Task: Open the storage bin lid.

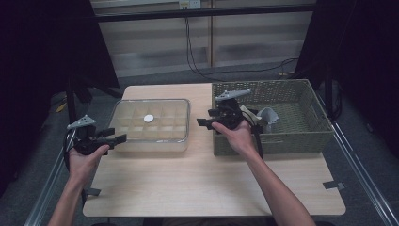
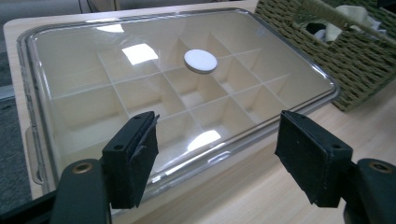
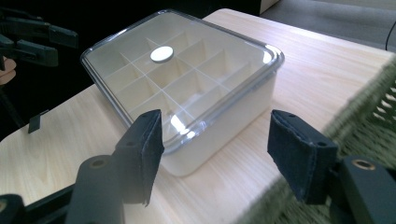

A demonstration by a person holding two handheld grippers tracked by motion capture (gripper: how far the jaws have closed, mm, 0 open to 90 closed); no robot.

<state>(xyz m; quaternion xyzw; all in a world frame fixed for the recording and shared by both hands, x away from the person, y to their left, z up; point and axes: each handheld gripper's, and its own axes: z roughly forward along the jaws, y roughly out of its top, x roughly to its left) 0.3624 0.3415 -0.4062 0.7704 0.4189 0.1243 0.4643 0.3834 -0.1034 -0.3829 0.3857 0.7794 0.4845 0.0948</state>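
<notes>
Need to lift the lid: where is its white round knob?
In the high view, the white round knob sits mid-lid on the clear divided box, left of the wicker basket.

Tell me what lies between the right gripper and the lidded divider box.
Only bare table. In the right gripper view, light wood runs from the open right gripper to the divider box; the basket edge sits off to the side.

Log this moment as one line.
left gripper: open, empty | right gripper: open, empty | box: lid on | basket: right of box
</notes>
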